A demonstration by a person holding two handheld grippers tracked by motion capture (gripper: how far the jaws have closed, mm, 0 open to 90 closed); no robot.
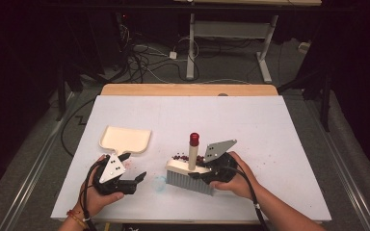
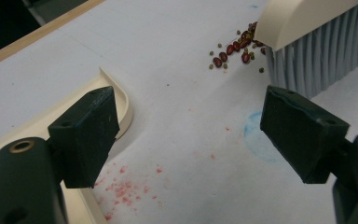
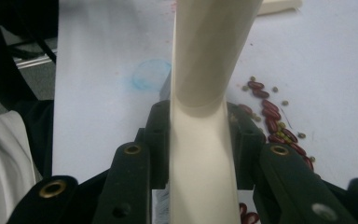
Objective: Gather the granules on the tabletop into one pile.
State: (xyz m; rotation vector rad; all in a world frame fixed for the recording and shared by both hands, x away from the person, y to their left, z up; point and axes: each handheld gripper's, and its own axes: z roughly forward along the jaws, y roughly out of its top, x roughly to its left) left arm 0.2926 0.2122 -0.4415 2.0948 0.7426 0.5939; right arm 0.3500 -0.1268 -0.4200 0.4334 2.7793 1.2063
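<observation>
Desk (image 1: 270,144): white, stained.
Dustpan (image 1: 125,139): lies left, unheld; left gripper (image 1: 134,181) jaws open beside it.
Brush (image 1: 190,175): upright mid-desk; right gripper (image 1: 203,174) jaws clamp its handle.
Beans (image 1: 180,157): behind brush; sweep low toward the dustpan.

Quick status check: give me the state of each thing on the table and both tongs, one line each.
Left tongs: open, holding nothing, beside the dustpan handle.
Right tongs: shut on the brush handle.
Brush: standing on its bristles, handle upright.
Dustpan: flat on the table, empty, not gripped.
Beans: loose pile on the table against the brush, not in the dustpan.
</observation>
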